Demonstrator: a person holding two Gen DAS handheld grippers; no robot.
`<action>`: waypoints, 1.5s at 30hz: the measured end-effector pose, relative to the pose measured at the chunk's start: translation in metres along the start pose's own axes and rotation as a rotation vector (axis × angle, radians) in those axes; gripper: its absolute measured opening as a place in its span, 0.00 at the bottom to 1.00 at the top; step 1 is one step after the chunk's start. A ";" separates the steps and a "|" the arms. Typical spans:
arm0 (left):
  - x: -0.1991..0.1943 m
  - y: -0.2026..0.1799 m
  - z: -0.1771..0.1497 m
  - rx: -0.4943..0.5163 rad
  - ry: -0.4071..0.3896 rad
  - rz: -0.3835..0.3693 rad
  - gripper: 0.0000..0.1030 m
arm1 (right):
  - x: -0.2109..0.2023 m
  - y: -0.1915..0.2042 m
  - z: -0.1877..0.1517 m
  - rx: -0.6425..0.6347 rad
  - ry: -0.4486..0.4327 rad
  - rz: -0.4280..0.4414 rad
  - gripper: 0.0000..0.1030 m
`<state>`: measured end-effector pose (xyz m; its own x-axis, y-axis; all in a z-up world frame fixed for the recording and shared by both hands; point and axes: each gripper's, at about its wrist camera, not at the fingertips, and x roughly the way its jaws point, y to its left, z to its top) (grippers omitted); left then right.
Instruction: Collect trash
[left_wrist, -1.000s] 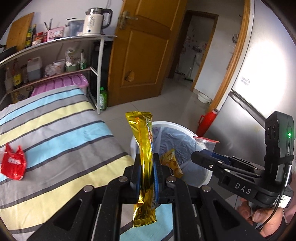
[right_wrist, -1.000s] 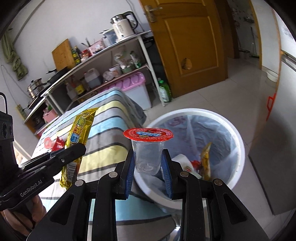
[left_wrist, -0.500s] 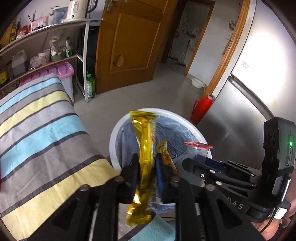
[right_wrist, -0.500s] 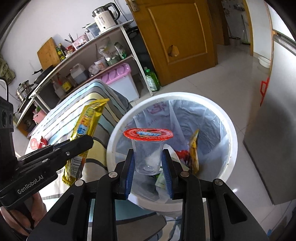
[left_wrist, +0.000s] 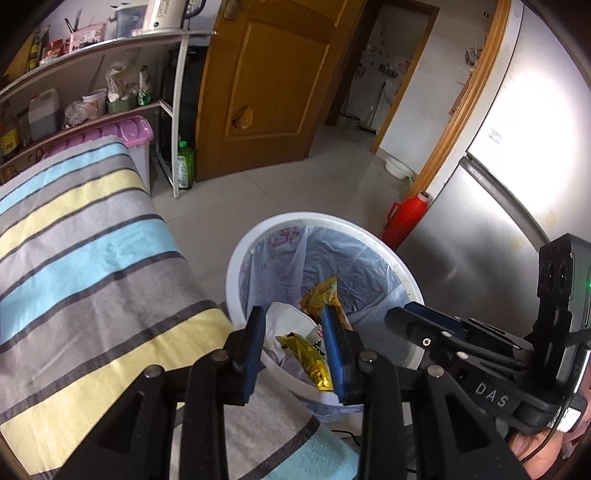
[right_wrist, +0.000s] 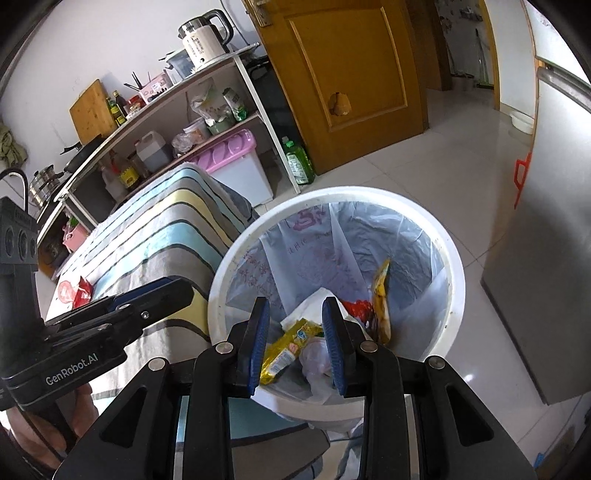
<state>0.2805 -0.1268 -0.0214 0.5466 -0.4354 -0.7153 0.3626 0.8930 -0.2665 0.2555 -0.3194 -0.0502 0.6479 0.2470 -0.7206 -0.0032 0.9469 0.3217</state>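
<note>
My left gripper (left_wrist: 295, 343) hangs over the near rim of the white trash bin (left_wrist: 255, 243) with its blue fingers (left_wrist: 255, 339) spread apart and nothing between them. My right gripper (right_wrist: 297, 338) sits beside it over the same bin, fingers equally parted and empty. Down in the liner I see the gold snack wrapper (left_wrist: 308, 356) lying on white paper, another yellow wrapper (right_wrist: 382, 295) leaning against the far side, and a clear plastic cup (right_wrist: 314, 356) on the pile. On the striped tablecloth (right_wrist: 166, 229), well away from the bin, a red wrapper (right_wrist: 82, 291) lies near the far end.
</note>
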 end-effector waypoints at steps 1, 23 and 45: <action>-0.004 0.002 -0.001 -0.004 -0.009 0.004 0.32 | -0.003 0.001 0.000 -0.001 -0.009 0.004 0.30; -0.104 0.044 -0.032 -0.053 -0.195 0.102 0.32 | -0.041 0.082 -0.007 -0.155 -0.093 0.117 0.30; -0.184 0.149 -0.088 -0.243 -0.267 0.285 0.32 | -0.017 0.186 -0.026 -0.328 -0.011 0.303 0.32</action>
<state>0.1679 0.0965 0.0135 0.7860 -0.1544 -0.5987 -0.0001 0.9683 -0.2498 0.2241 -0.1425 0.0061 0.5883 0.5225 -0.6171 -0.4342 0.8480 0.3040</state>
